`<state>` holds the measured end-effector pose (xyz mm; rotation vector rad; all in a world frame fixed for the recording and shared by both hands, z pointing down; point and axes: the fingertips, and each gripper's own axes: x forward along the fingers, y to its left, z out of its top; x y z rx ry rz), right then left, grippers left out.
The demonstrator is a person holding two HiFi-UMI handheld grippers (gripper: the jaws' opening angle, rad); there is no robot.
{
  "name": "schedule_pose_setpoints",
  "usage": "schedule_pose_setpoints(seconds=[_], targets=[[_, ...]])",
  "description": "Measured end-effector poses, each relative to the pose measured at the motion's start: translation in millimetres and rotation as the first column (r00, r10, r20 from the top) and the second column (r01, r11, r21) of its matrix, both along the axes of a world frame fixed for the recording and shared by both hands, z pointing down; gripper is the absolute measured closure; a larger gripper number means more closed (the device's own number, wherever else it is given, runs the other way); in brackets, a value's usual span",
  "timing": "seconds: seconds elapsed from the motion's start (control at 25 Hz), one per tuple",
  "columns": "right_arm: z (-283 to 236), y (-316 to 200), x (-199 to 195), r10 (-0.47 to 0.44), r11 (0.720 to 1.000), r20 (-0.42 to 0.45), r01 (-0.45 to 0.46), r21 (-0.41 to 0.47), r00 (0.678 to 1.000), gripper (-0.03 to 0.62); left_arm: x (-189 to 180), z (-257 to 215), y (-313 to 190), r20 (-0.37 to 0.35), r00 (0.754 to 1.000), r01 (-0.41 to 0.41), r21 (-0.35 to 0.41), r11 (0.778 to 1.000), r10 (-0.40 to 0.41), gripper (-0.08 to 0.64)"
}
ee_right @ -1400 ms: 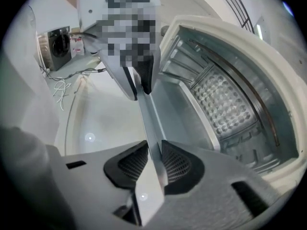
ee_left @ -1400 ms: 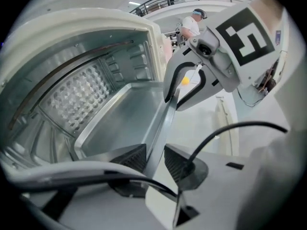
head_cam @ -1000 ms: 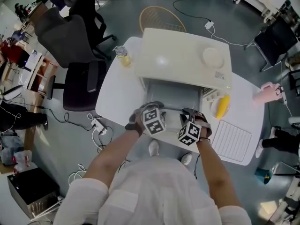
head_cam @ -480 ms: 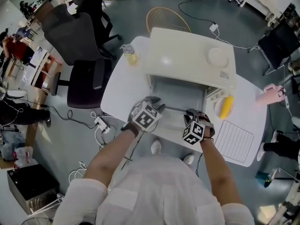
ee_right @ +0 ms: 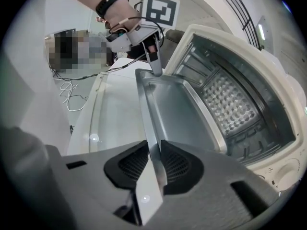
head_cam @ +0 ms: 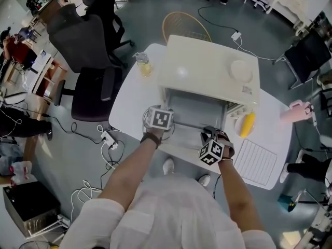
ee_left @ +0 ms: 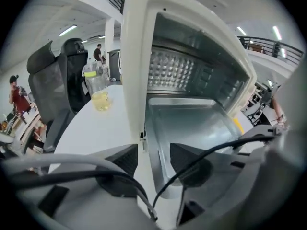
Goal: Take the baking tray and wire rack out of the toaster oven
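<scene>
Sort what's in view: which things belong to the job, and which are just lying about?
Job: toaster oven, baking tray, wire rack.
Lying about: drink cup, yellow object, office chair.

White table [head_cam: 129,105], toaster oven [head_cam: 207,61] on it, drink cup [head_cam: 143,65] (yellowish liquid), wire rack [head_cam: 258,162] at right

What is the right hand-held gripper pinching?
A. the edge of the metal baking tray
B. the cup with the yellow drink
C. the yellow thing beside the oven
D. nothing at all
A: in the right gripper view, the right hand-held gripper has both jaws pressed on the thin rim of the baking tray, which sticks out of the open toaster oven.
</scene>
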<state>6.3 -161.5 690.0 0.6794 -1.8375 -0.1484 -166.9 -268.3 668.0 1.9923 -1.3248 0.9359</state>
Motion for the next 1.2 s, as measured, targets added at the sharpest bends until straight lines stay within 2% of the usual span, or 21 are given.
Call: schedule_pose_setpoints(seconds=[0.2,0.4,0.52,0.6,0.68,0.92,1.08,1.2], targets=[[-0.9,0.7,-0.4,-0.004,1.000,0.005,0.004,-0.008,1.000,0.508,6.5,14.3,-4.6,-0.003,1.000,0.013,-0.045,0.999,-0.013,0.374],[0.3,-1.9,-0.8,-0.003,1.000,0.004,0.003,-0.023,1.000,0.508,9.1,21.6,-4.6,-0.032,0.999,0.036,-0.090,0.995,-0.039,0.407],[0.9,-0.7,0.5,0.008,0.999,0.031,-0.006,-0.044,0.999,0.505,15.5,23.7,-2.5,-0.067,0.996,0.045,-0.108,0.993,-0.053,0.410],[0.5,1.7,1.7,0.022,0.998,0.051,-0.018,-0.063,0.998,0.499,20.0,25.9,7.0,-0.111,0.990,0.067,-0.176,0.982,-0.087,0.426],[1.2,5.1,1.7,0.029,0.997,0.056,-0.025,-0.076,0.998,0.495,16.8,27.6,15.4,-0.125,0.984,0.098,-0.233,0.967,-0.130,0.457],[5.3,9.6,-1.5,0.003,0.996,0.051,0.002,-0.093,0.999,0.491,5.4,29.4,13.3,-0.109,0.974,0.164,-0.257,0.952,-0.198,0.476],[5.6,18.0,-1.4,0.009,0.988,0.086,0.005,-0.153,0.996,0.434,5.0,32.0,15.8,-0.120,0.968,0.181,-0.272,0.945,-0.220,0.477],[-2.2,23.5,1.6,0.010,0.984,0.114,0.011,-0.178,0.993,0.443,5.7,33.4,16.0,-0.124,0.967,0.183,-0.271,0.945,-0.222,0.479]])
